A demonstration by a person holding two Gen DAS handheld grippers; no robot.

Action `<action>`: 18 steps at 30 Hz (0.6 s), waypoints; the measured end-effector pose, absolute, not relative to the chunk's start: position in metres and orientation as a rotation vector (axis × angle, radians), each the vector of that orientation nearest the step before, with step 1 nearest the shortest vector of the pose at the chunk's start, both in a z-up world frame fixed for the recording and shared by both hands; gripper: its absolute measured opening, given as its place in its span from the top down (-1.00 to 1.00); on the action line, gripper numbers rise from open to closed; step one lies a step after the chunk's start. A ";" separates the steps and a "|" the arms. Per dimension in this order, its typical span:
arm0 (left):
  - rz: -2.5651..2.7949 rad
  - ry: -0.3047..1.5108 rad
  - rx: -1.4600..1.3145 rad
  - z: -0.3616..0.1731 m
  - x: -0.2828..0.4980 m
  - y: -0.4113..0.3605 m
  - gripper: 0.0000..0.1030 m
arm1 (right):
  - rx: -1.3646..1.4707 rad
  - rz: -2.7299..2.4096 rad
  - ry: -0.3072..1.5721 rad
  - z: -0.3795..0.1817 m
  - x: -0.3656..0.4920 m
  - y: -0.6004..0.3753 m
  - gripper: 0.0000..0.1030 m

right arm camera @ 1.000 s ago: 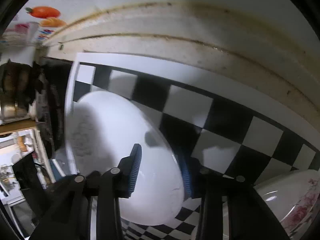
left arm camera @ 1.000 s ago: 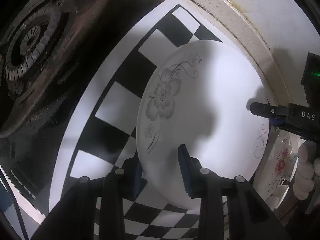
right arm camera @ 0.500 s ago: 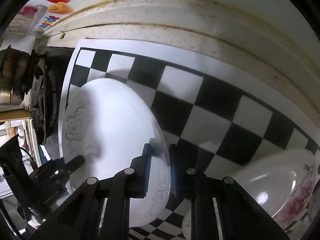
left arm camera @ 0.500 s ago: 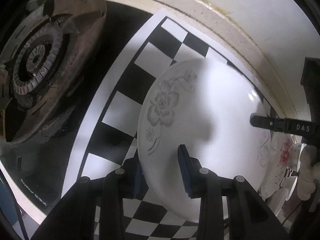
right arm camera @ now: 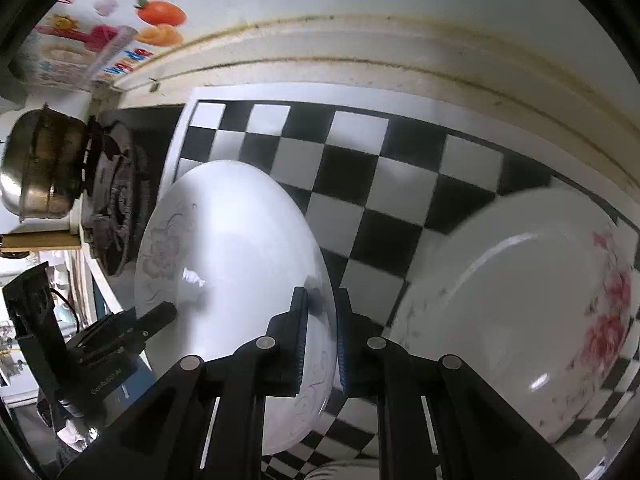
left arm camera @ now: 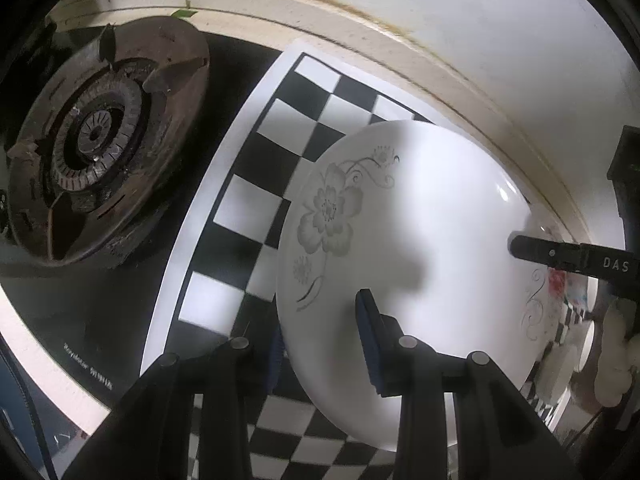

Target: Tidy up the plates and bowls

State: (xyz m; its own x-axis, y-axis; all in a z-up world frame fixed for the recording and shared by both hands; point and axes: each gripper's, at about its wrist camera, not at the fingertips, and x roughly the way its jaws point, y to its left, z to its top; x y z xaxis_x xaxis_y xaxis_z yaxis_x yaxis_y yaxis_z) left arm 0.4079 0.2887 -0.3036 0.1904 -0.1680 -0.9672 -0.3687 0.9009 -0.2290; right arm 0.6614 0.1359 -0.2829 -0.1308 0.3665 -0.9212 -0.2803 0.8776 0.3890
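A white plate with a grey flower print (left arm camera: 420, 232) is held above the checkered mat (left arm camera: 256, 208), tilted. My left gripper (left arm camera: 320, 340) straddles its near rim, one pad above and one below, and looks shut on it. My right gripper (right arm camera: 320, 332) is shut on the opposite rim of the same plate (right arm camera: 224, 248); it shows as a black finger (left arm camera: 560, 254) at the right of the left wrist view. A second plate with red flowers (right arm camera: 520, 320) lies on the mat to the right.
A gas burner (left arm camera: 96, 140) sits left of the mat, and a metal pot (right arm camera: 40, 172) stands on the far burner. A stained counter back ledge (right arm camera: 360, 52) and wall with fruit stickers (right arm camera: 160, 12) run behind the mat.
My right gripper has closed from open onto the plate's rim. The plate has risen and tilted, and both views have pulled back from the mat.
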 end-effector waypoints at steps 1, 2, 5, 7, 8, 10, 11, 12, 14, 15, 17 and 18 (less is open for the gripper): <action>0.139 1.385 -0.464 -0.299 0.405 0.289 0.40 | 0.084 0.557 1.597 -0.276 0.656 0.131 0.71; 0.128 1.385 -0.459 -0.294 0.401 0.286 0.40 | 0.093 0.557 1.586 -0.271 0.653 0.127 0.71; 0.089 1.377 -0.448 -0.271 0.399 0.296 0.40 | 0.126 0.554 1.549 -0.250 0.636 0.108 0.71; 0.063 1.369 -0.429 -0.260 0.392 0.287 0.40 | 0.144 0.542 1.524 -0.237 0.622 0.094 0.71; 0.045 1.365 -0.410 -0.255 0.389 0.281 0.40 | 0.150 0.536 1.512 -0.231 0.614 0.086 0.71; 0.020 1.358 -0.386 -0.248 0.385 0.271 0.40 | 0.170 0.520 1.490 -0.221 0.598 0.067 0.71; 0.005 1.357 -0.374 -0.247 0.387 0.261 0.40 | 0.187 0.508 1.478 -0.215 0.587 0.056 0.71; -0.015 1.355 -0.361 -0.243 0.383 0.252 0.40 | 0.198 0.499 1.470 -0.213 0.579 0.050 0.71; -0.051 1.356 -0.330 -0.239 0.376 0.235 0.40 | 0.229 0.473 1.452 -0.207 0.560 0.028 0.71; -0.064 1.356 -0.323 -0.238 0.374 0.229 0.40 | 0.244 0.462 1.446 -0.206 0.551 0.019 0.71; -0.100 1.359 -0.303 -0.238 0.372 0.213 0.40 | 0.282 0.435 1.434 -0.203 0.531 -0.006 0.71; -0.121 1.362 -0.293 -0.238 0.370 0.204 0.40 | 0.299 0.422 1.430 -0.203 0.522 -0.017 0.71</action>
State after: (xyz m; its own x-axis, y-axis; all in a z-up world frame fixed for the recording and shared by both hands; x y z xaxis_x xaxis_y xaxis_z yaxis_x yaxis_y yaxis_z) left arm 0.3698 0.2042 -0.2378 0.2076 -0.2543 -0.9446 -0.0834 0.9575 -0.2762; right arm 0.5221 -0.0171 -0.2027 0.0868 0.4529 -0.8873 -0.1019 0.8901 0.4443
